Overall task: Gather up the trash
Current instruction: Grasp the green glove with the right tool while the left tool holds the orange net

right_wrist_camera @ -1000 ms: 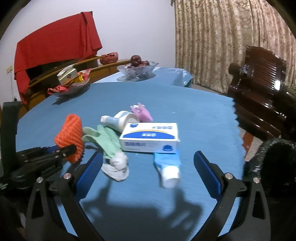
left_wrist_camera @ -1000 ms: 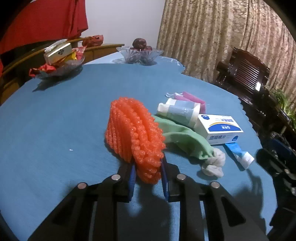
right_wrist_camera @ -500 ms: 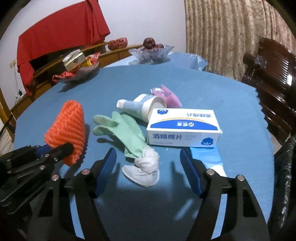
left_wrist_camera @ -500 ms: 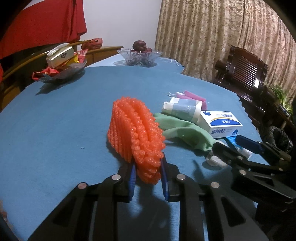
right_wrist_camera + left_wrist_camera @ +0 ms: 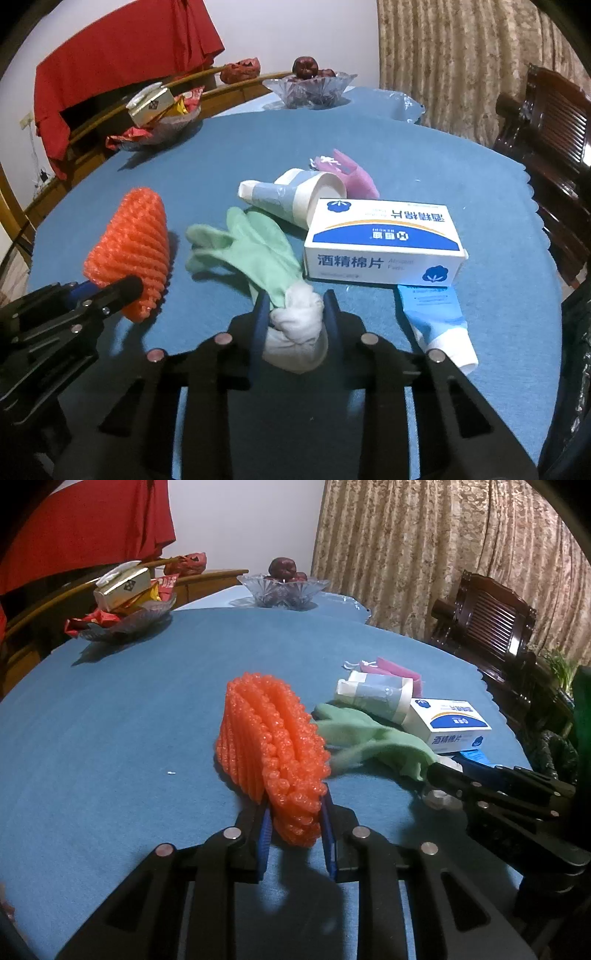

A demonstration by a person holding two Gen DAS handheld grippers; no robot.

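Trash: one green glove (image 5: 255, 254), white cuff clamped between right gripper (image 5: 293, 321) fingers; one orange foam net (image 5: 271, 753), left of glove, pinched by left gripper (image 5: 295, 823). Lift both straight up. Behind glove: one cup (image 5: 295, 194), one box (image 5: 384, 243), one tube (image 5: 439, 325), apparently one pink wrapper (image 5: 349, 173).

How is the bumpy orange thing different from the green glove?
The orange foam net is bright orange, ridged and bumpy, and stands up stiff; the green glove is pale green, smooth and lies limp on the blue tablecloth. The left gripper holds the net, while the right gripper pinches the glove by its white cuff. Both are soft trash, each clamped between jaws.
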